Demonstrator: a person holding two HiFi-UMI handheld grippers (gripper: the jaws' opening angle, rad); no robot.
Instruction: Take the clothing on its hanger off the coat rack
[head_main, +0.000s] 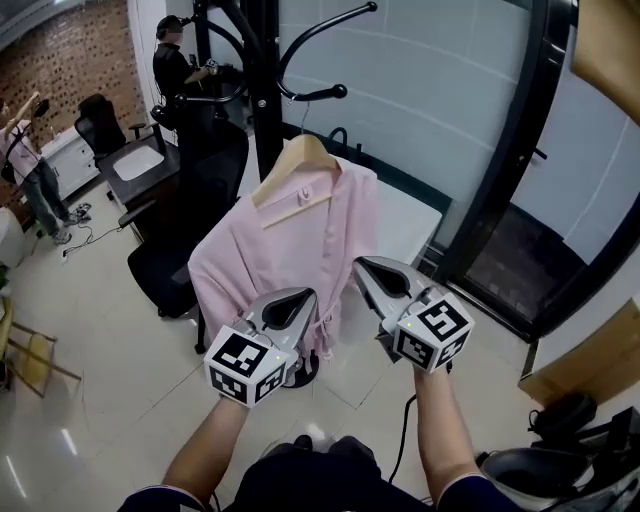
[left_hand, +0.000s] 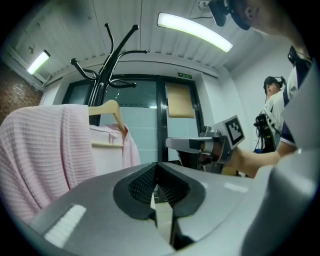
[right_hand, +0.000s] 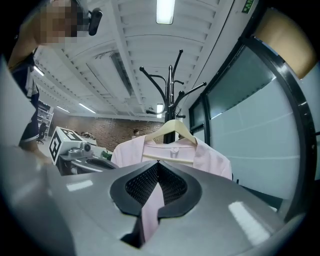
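Observation:
A pink garment (head_main: 290, 250) hangs on a wooden hanger (head_main: 300, 160) hooked on a black coat rack (head_main: 265, 90). In the head view both grippers sit low in front of the garment. The left gripper (head_main: 297, 297) is at its lower hem. The right gripper (head_main: 362, 263) is beside its right edge. In the left gripper view the left gripper (left_hand: 157, 167) has its pads together with nothing between them; garment (left_hand: 45, 150) and hanger (left_hand: 107, 107) are to its left. The right gripper (right_hand: 158, 164) is shut too. Pink cloth shows behind its gap, with the hanger (right_hand: 172, 127) farther off.
A black office chair (head_main: 165, 265) stands left of the rack, with a wooden stool (head_main: 25, 360) further left. A white platform (head_main: 405, 225) and a black-framed glass door (head_main: 510, 170) are to the right. Two people (head_main: 175, 65) stand in the background.

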